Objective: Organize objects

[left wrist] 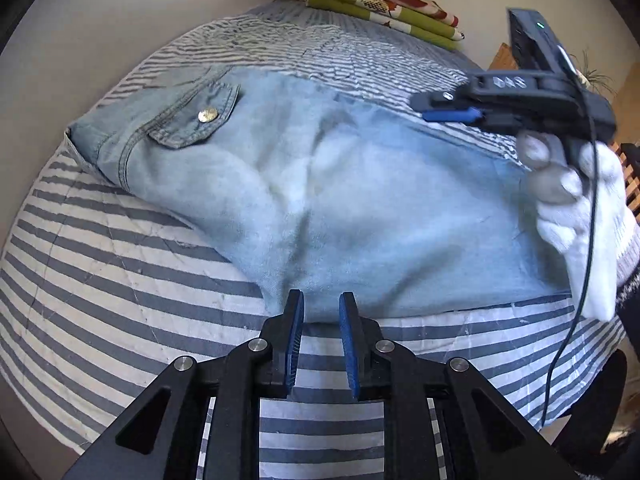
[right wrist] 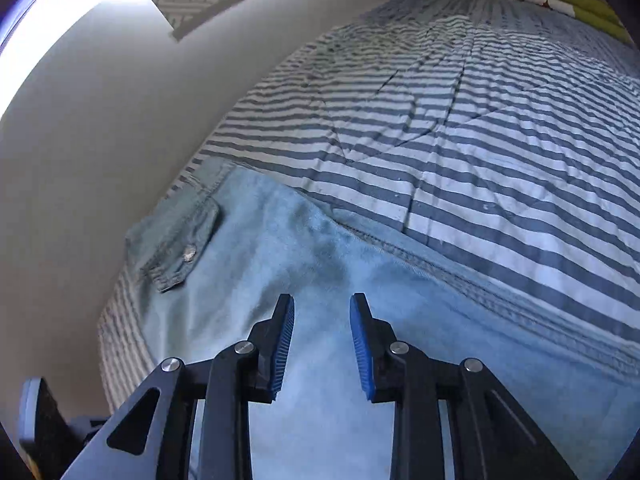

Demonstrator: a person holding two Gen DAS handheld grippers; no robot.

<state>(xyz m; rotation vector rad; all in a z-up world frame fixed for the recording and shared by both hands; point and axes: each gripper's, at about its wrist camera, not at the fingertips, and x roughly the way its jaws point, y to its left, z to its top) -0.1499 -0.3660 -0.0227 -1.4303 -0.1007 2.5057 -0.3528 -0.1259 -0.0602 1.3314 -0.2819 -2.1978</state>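
A light blue denim garment (left wrist: 320,184) lies folded flat on the striped bed, its buttoned pocket flap (left wrist: 200,116) at the left. My left gripper (left wrist: 321,300) is open and empty, its tips at the garment's near edge. My right gripper (left wrist: 444,114) shows in the left wrist view at the upper right, held in a white-gloved hand (left wrist: 576,208) above the garment's right end. In the right wrist view the right gripper (right wrist: 322,302) is open and empty, just above the denim (right wrist: 320,280). The pocket flap (right wrist: 176,236) lies to its left.
The bed has a blue and white striped quilt (left wrist: 100,260), also seen in the right wrist view (right wrist: 480,120). Folded green and floral bedding (left wrist: 384,4) is stacked at the bed's far end. A plain wall (right wrist: 100,120) runs along the bed's left side.
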